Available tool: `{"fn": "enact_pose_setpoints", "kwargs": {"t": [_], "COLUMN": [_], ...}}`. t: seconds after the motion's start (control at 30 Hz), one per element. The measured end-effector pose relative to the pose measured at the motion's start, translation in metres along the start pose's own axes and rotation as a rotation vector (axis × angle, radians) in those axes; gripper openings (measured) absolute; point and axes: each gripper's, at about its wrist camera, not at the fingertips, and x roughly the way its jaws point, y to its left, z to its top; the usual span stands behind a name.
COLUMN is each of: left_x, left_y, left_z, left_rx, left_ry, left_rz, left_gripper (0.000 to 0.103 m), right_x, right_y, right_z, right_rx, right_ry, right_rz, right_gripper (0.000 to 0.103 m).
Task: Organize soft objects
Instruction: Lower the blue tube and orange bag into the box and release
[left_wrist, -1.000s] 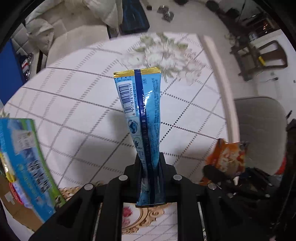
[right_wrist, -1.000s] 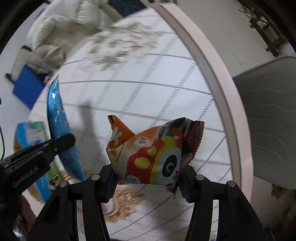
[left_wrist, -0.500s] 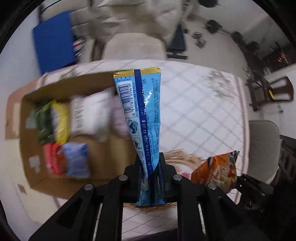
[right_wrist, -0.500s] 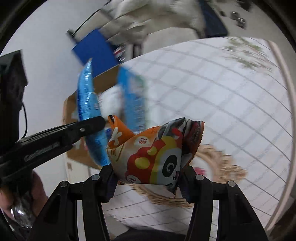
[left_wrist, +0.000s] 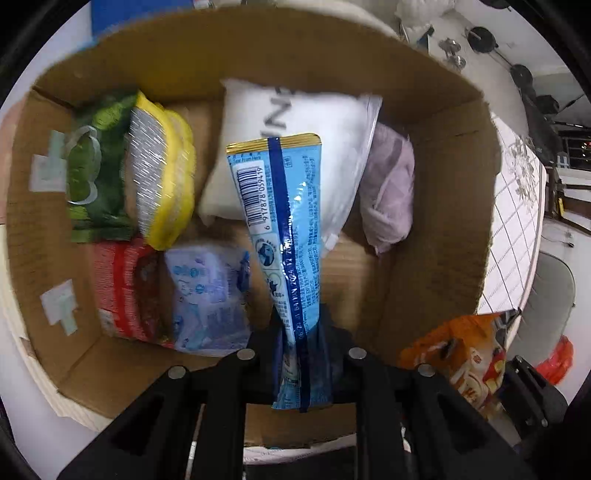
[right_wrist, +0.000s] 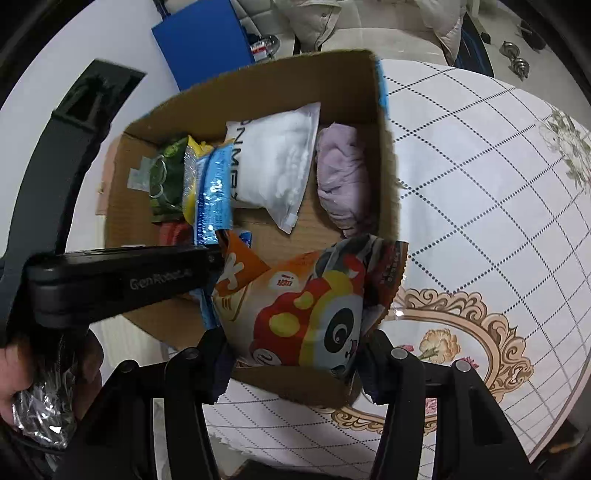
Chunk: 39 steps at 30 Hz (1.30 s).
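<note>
Above the open cardboard box (left_wrist: 436, 236), the left claw (left_wrist: 301, 354) is clamped on the lower end of a blue snack packet (left_wrist: 284, 229), which looks light, limp and slick. The right claw (right_wrist: 295, 347) pinches a puffy orange panda bag (right_wrist: 306, 306) at its base, over the box's near edge; squeeze gently.

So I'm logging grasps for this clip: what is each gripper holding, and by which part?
Left gripper pinches the blue packet near its bottom end. Right gripper clamps the orange panda snack bag across its lower edge.
</note>
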Motion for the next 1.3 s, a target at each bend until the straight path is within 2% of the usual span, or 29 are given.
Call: {"fn": "enact_pose_setpoints", "kwargs": {"t": [0.13,0.2,0.33,0.47,0.53,0.6,0.67,0.77,0.83,0.87,0.9,0.97,1.07,1.17,1.3], "left_x": [0.009,0.008,-0.001,-0.015,-0.024,-0.034,-0.044,-0.059,-0.066,-0.071,-0.075,-0.080,-0.084,-0.080,-0.078], "left_y": [-0.001,-0.001,0.000,0.002,0.003,0.007,0.007,0.018,0.022,0.025,0.028,0.031,0.042,0.047,0.051], "left_z": [0.003,0.003,0.001,-0.008,-0.016,-0.026,-0.037,-0.056,-0.070,-0.075,-0.081,-0.090,-0.098,-0.096,-0.099], "left_rx": [-0.003,0.002,0.007,0.012,0.009,0.003,-0.003,-0.006,-0.004,-0.005,-0.006,-0.011,-0.039,-0.057,-0.072], "left_ry": [0.030,0.029,0.013,-0.026,-0.055,-0.088,-0.131,-0.204,-0.259,-0.286,-0.318,-0.359,-0.390,-0.404,-0.416], "left_rz": [0.001,0.003,0.009,0.017,0.018,0.020,0.039,0.087,0.131,0.155,0.173,0.199,0.201,0.204,0.208], "left_gripper": [0.023,0.028,0.030,0.032,0.032,0.033,0.033,0.043,0.060,0.072,0.080,0.084,0.098,0.099,0.099], "right_x": [0.019,0.022,0.019,0.011,0.004,-0.004,-0.018,-0.026,-0.028,-0.027,-0.026,-0.022,-0.022,-0.023,-0.024], "right_y": [0.003,0.004,0.006,0.012,0.013,0.017,0.019,0.021,0.021,0.022,0.022,0.022,0.022,0.025,0.027], "right_z": [0.009,0.010,0.010,0.008,0.006,0.002,-0.006,-0.016,-0.020,-0.024,-0.026,-0.032,-0.036,-0.037,-0.036], "right_rx": [-0.007,-0.007,-0.001,0.010,0.013,0.008,0.003,-0.004,-0.006,-0.009,-0.008,0.002,0.003,-0.006,-0.004], "right_ry": [0.065,0.063,0.060,0.041,0.029,0.012,-0.010,-0.044,-0.055,-0.061,-0.063,-0.061,-0.074,-0.100,-0.111], "right_rz": [-0.047,-0.080,-0.076,-0.087,-0.086,-0.091,-0.122,-0.158,-0.175,-0.194,-0.199,-0.192,-0.211,-0.255,-0.267], "right_gripper": [0.074,0.076,0.082,0.083,0.088,0.089,0.089,0.090,0.099,0.100,0.100,0.100,0.102,0.103,0.103]}}
